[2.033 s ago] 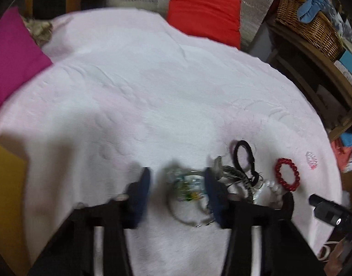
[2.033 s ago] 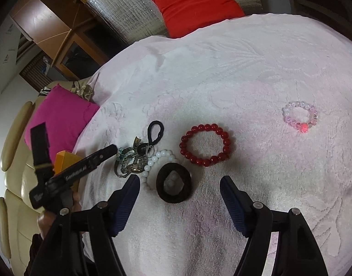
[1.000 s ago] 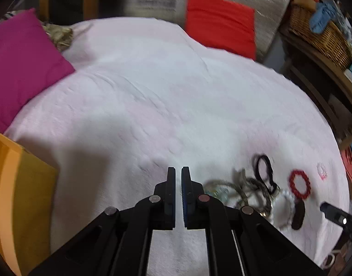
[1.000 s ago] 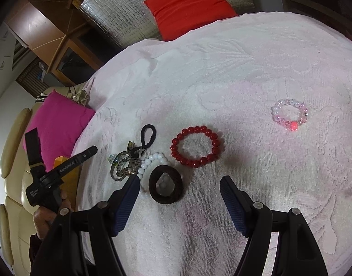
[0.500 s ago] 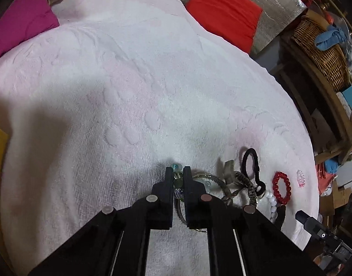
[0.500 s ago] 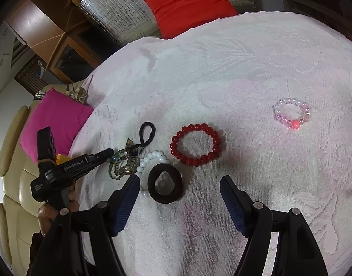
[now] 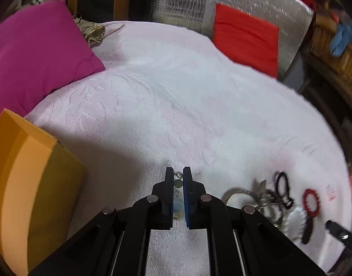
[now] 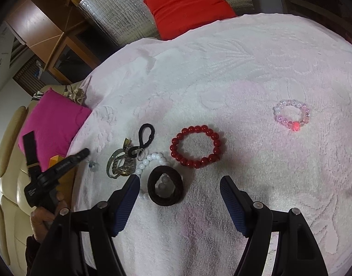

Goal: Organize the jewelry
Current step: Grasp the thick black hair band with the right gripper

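Observation:
My left gripper is shut on a small bracelet of green and clear beads, which hangs between the pads above the white towel. From the right wrist view that gripper hovers left of the jewelry pile, the beads dangling below its tip. An open orange box stands to its left. My right gripper is open over a black scrunchie and holds nothing. A red bead bracelet, white beads, a watch and a black loop lie close together.
A pink bead bracelet lies apart at the right. A magenta cushion and a red cushion sit at the bed's far edge. A wicker basket stands on furniture to the right. A hand holds the left gripper.
My left gripper shut on the green and clear beads at the pile, then lifted them and swung left, bringing the orange box into its view. The right gripper stayed still and open.

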`<state>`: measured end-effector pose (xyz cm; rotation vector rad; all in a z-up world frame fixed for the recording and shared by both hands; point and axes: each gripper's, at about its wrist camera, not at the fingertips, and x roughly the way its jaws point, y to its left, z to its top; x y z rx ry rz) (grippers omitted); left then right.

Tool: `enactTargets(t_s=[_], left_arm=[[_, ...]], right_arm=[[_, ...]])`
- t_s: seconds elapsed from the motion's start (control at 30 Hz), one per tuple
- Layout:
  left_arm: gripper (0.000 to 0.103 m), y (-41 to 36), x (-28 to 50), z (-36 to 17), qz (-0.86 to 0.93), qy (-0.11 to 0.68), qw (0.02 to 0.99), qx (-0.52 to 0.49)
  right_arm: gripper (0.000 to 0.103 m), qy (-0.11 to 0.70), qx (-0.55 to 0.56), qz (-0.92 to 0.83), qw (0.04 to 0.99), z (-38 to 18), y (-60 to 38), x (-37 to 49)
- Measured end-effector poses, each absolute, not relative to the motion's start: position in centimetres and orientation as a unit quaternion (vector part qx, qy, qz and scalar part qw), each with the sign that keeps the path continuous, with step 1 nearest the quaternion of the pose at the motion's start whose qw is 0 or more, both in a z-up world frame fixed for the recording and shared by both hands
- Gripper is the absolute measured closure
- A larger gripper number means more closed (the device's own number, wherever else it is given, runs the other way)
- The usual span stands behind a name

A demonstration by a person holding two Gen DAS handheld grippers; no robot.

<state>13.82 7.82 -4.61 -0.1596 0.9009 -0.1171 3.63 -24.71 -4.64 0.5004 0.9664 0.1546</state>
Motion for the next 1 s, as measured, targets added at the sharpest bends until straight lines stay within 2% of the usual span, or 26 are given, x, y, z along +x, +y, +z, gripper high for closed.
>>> enactTargets(t_s=[0.13, 0.33, 0.63, 0.7, 0.73, 0.77, 0.8, 0.83, 0.87, 1.0], left_arm=[[0.096, 7.2, 13.8, -4.7, -0.070, 0.433, 0.895, -0.083], [0.096, 6.1, 12.9, -4.2, -0.097, 0.436, 0.892, -0.072], [0.096, 5.0, 10.9, -2.6, -0.138, 0.422, 0.893, -0.071], [0.096, 4.6, 10.4, -2.2, -0.148, 0.418, 0.894, -0.069], [0.096, 4.4, 10.3, -2.1, -0.149, 0.417, 0.894, -0.066], [0.096, 4.4, 10.3, -2.1, -0.150, 0.416, 0.894, -0.065], [0.096, 4.3, 10.2, -2.1, -0.152, 0.417, 0.894, -0.064], [0.096, 4.3, 10.3, -2.2, -0.153, 0.418, 0.893, -0.064], [0.096, 4.3, 10.3, -2.2, -0.154, 0.418, 0.893, -0.064], [0.096, 3.9, 10.0, -2.1, -0.154, 0.414, 0.895, -0.053]], right_arm=[[0.027, 0.463, 0.242, 0.080, 0.849, -4.8, -24.3, 3.9], [0.018, 0.461, 0.256, 0.092, 0.845, -5.1, -23.9, 4.4], [0.018, 0.480, 0.217, 0.069, 0.847, -6.5, -22.5, 5.4], [0.034, 0.476, 0.210, 0.077, 0.851, -6.6, -22.3, 5.3], [0.055, 0.479, 0.205, 0.079, 0.850, -6.8, -22.2, 5.2], [0.071, 0.481, 0.203, 0.081, 0.849, -6.8, -22.2, 5.2], [0.072, 0.479, 0.204, 0.084, 0.850, -6.8, -22.3, 5.1], [0.077, 0.476, 0.201, 0.086, 0.852, -6.7, -22.4, 4.9], [0.090, 0.472, 0.197, 0.088, 0.855, -6.6, -22.5, 4.7], [0.093, 0.461, 0.205, 0.089, 0.859, -6.2, -23.6, 4.1]])
